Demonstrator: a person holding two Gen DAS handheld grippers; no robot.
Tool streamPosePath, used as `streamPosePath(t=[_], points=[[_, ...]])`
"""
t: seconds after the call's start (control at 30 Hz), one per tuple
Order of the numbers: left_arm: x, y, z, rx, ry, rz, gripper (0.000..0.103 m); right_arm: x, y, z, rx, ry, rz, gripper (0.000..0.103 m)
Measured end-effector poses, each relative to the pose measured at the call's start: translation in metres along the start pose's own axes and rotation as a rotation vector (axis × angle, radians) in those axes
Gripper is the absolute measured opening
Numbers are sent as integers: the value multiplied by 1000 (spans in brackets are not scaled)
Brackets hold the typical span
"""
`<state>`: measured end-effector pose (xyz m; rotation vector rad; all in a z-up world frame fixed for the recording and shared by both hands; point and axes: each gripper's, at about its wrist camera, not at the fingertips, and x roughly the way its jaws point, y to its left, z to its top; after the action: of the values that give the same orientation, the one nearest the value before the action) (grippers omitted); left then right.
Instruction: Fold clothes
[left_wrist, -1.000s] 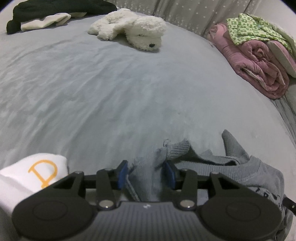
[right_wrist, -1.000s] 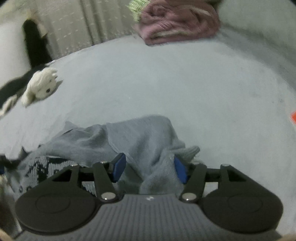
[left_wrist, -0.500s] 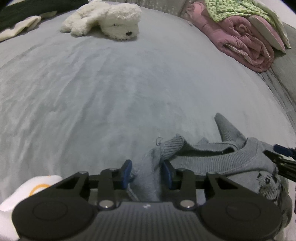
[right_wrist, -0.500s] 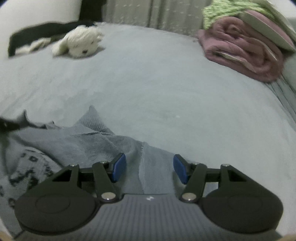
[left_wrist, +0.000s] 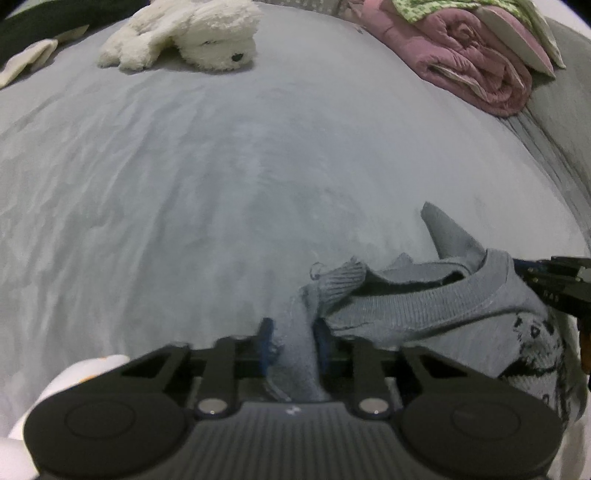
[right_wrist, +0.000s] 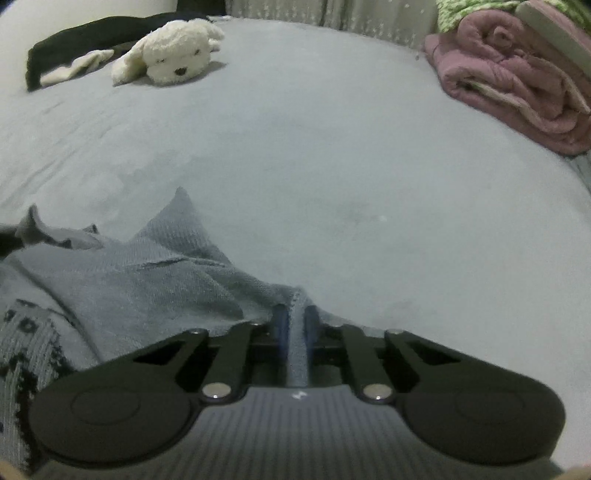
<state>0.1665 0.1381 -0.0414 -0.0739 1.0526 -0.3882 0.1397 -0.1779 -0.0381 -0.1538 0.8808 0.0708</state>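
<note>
A grey knit sweater (left_wrist: 424, 306) with a black pattern lies crumpled on the grey bed sheet (left_wrist: 184, 184), at the near edge in both wrist views. My left gripper (left_wrist: 293, 332) is closing, and its blue pads press on a bunched fold of the sweater by the ribbed collar. My right gripper (right_wrist: 295, 314) is shut on a thin fold at the sweater's (right_wrist: 147, 288) other side. The right gripper's black frame (left_wrist: 561, 284) shows at the right edge of the left wrist view, beside the collar.
A white plush dog (left_wrist: 207, 40) lies at the far side of the bed. A rolled pink blanket (left_wrist: 469, 66) under green patterned cloth sits far right. A black garment (right_wrist: 92, 33) lies far left. A white garment (left_wrist: 92, 373) is near the left gripper.
Both grippers have closed onto the sweater, the left narrowing step by step, the right snapping shut in the last half second. The right gripper swung across towards the sweater's edge and rolled.
</note>
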Motion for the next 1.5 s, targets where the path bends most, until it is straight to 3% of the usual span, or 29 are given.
streamPosePath(t=[0.17, 0.4, 0.6, 0.87, 1.07, 1.23, 1.5], points=[[-8, -2, 2, -3, -55, 4, 8, -20, 4, 3, 17, -91, -74, 4], [-28, -22, 17, 36, -226, 29, 7, -48, -5, 13, 36, -258, -178, 4], [-20, -38, 45, 12, -290, 71, 7, -45, -28, 22, 97, -329, -237, 4], [8, -58, 86, 14, -329, 148, 7, -27, -60, 36, 192, -359, -286, 4], [31, -77, 119, 69, -362, 191, 7, -3, -63, 43, 148, -379, -362, 4], [53, -87, 139, 93, -407, 214, 7, 20, -69, 49, 139, -354, -394, 4], [94, -80, 146, 12, -358, 224, 8, 48, -80, 44, 148, -278, -392, 4]])
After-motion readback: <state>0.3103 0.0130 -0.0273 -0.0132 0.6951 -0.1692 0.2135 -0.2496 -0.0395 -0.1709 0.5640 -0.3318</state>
